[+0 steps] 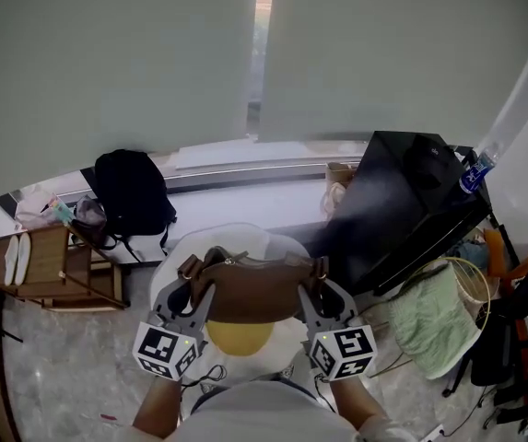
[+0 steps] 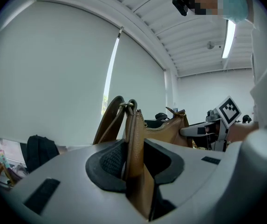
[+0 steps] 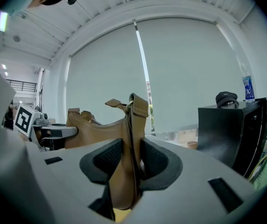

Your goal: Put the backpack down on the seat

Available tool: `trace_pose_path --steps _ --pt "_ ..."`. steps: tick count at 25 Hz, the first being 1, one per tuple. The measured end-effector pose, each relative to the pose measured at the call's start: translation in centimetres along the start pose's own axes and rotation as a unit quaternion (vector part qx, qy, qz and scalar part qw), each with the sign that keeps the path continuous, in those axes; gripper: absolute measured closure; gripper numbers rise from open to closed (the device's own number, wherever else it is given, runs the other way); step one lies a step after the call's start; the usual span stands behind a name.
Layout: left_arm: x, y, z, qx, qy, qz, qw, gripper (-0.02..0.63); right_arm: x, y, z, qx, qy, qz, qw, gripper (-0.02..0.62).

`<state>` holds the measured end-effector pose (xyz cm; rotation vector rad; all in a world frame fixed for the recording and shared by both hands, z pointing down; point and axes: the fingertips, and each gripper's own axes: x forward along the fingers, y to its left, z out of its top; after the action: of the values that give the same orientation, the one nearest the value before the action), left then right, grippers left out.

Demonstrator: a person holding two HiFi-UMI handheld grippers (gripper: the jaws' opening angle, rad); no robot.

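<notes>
A brown leather bag (image 1: pixel 250 291) hangs between my two grippers, stretched level over a white round seat (image 1: pixel 240 238) with a yellow cushion (image 1: pixel 239 337). My left gripper (image 1: pixel 190 288) is shut on the bag's left end; in the left gripper view the brown strap (image 2: pixel 134 139) stands pinched between the dark pads of that left gripper (image 2: pixel 133 164). My right gripper (image 1: pixel 314 284) is shut on the bag's right end. The right gripper view shows this right gripper (image 3: pixel 131 164) clamping the strap tab, with the bag's body (image 3: pixel 93 127) reaching left. The bag hides the seat's middle.
A black backpack (image 1: pixel 133 191) leans on the window ledge at the back left. A wooden rack (image 1: pixel 56 270) stands at the left. A black cabinet (image 1: pixel 402 201) with a bottle (image 1: pixel 475 171) stands at the right, and green cloth (image 1: pixel 434 316) lies below it.
</notes>
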<state>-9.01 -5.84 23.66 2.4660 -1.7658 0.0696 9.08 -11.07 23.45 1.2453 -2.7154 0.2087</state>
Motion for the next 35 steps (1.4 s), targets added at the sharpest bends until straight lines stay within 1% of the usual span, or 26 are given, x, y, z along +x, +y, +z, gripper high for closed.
trace_pose_path --steps 9,16,23,35 --pt "1.9 0.0 -0.3 0.004 0.007 0.006 1.0 0.488 1.0 -1.6 -0.4 0.006 0.001 0.003 1.0 0.446" --pt "2.9 0.7 -1.1 0.001 0.017 -0.005 0.9998 0.488 1.9 -2.0 -1.2 0.013 0.007 -0.005 1.0 0.446" --pt "4.2 1.4 -2.4 -0.008 0.032 -0.009 0.9994 0.488 3.1 -2.7 -2.3 0.019 0.021 -0.01 1.0 0.446" --pt "7.4 2.4 -4.9 -0.014 0.05 -0.003 0.9986 0.488 5.8 -5.0 -4.9 0.034 0.036 -0.012 0.999 0.446"
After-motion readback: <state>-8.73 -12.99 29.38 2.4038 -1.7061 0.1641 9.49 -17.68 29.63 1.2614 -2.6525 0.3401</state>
